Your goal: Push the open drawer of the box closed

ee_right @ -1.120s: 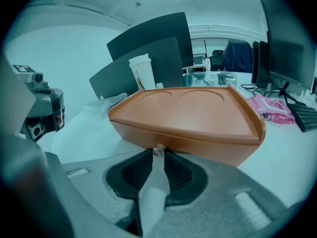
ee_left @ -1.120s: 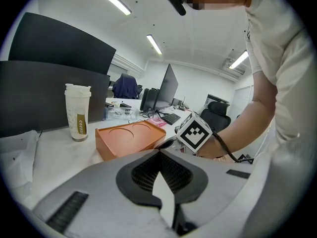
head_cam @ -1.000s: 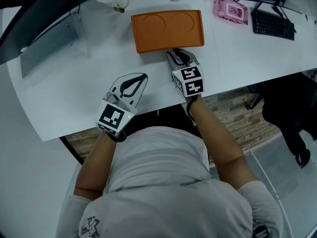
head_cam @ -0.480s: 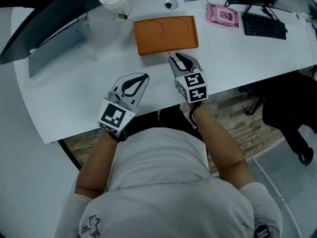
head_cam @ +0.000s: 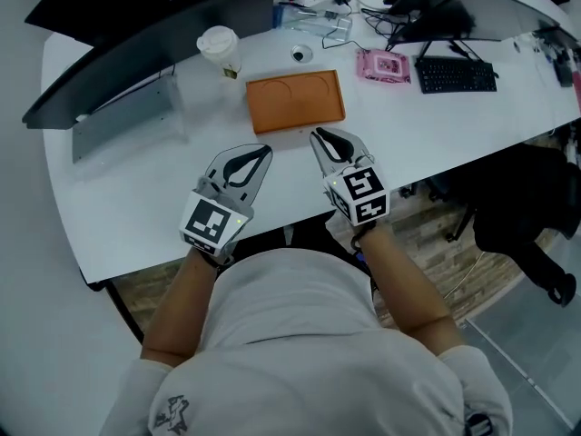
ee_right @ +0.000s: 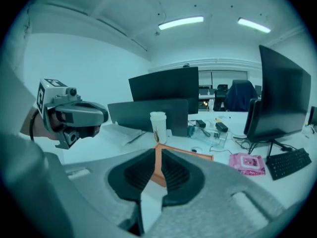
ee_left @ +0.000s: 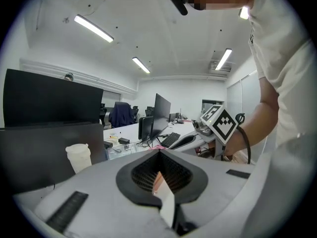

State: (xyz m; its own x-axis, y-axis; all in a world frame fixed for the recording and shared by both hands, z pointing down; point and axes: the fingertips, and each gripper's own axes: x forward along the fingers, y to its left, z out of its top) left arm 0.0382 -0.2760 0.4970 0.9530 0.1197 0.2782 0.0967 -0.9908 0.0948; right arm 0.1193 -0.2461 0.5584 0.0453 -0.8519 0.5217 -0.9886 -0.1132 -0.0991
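Left tongs (head_cam: 263,151) are shut, right tongs (head_cam: 317,134) closing on nothing, both near the orange box (head_cam: 295,101)

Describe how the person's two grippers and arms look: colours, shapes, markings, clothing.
The left gripper and the right gripper have pale grey bodies and black ribbed pads outlining a teardrop, each carrying a white cube with black square markers. A black cable loops at the right wrist. The person wears a light short-sleeved T-shirt. The right jaws are closing, empty.
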